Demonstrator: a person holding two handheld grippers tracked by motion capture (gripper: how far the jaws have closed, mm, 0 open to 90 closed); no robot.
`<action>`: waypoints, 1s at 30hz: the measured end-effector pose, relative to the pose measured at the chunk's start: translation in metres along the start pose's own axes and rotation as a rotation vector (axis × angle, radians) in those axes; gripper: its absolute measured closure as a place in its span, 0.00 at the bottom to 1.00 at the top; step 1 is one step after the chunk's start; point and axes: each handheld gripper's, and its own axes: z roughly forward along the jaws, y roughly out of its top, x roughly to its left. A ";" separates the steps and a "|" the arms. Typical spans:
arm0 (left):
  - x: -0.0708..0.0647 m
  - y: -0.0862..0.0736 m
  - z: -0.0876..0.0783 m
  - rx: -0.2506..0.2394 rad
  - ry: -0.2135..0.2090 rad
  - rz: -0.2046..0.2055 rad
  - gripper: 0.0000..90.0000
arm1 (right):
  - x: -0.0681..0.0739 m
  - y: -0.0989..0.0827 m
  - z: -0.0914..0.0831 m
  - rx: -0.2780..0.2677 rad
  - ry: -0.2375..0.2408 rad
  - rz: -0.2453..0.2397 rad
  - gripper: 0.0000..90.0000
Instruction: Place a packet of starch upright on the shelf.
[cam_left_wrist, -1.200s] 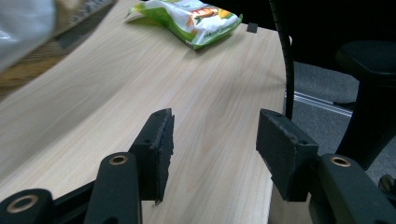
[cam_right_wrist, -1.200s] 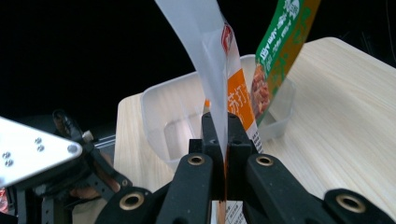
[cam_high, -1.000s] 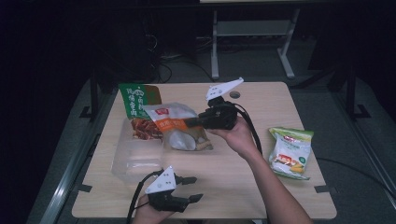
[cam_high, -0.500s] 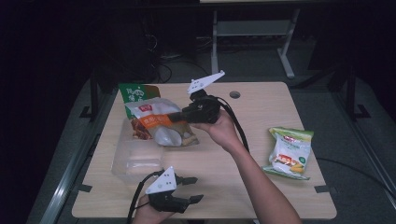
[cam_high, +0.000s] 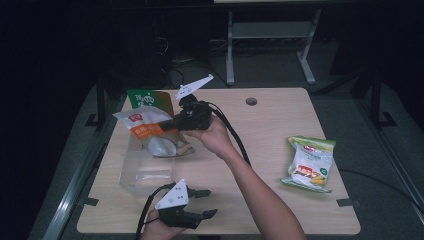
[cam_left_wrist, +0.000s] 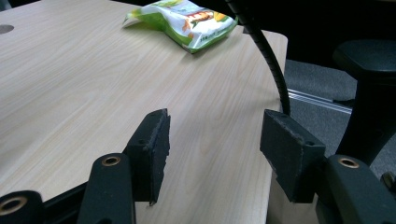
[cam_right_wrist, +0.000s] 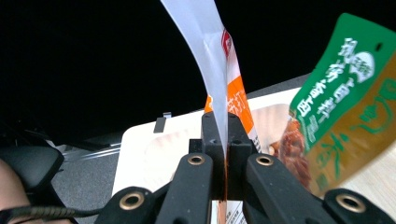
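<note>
My right gripper (cam_high: 169, 124) is shut on the edge of a white-and-orange snack bag (cam_high: 142, 124), which hangs above a clear plastic tub (cam_high: 131, 177) at the table's left. In the right gripper view the jaws (cam_right_wrist: 226, 135) pinch the bag's thin seam (cam_right_wrist: 217, 65), with the tub (cam_right_wrist: 154, 149) below. A green-and-brown bag (cam_high: 144, 97) stands at the tub's far end, close beside the held bag (cam_right_wrist: 350, 93). My left gripper (cam_high: 204, 202) rests open near the front edge, nothing between its pads (cam_left_wrist: 152, 140).
A green-and-white snack bag (cam_high: 309, 165) lies flat at the table's right side, also ahead of the left gripper (cam_left_wrist: 187, 21). The right gripper's cable (cam_high: 235, 137) trails along the forearm. A round hole (cam_high: 251, 101) marks the tabletop's far side.
The right gripper has carried the white-and-orange bag leftward, from the table's middle to above the clear tub. The left gripper has stayed put.
</note>
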 end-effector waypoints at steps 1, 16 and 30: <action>0.000 0.000 0.000 0.000 0.000 -0.004 0.46 | -0.001 0.001 0.005 -0.001 0.002 -0.003 1.00; 0.001 -0.004 -0.013 0.027 0.045 -0.010 0.45 | -0.013 -0.003 0.063 0.005 0.050 0.054 1.00; -0.003 -0.007 -0.011 0.033 0.031 -0.004 0.45 | -0.021 -0.030 0.103 0.044 0.029 0.114 1.00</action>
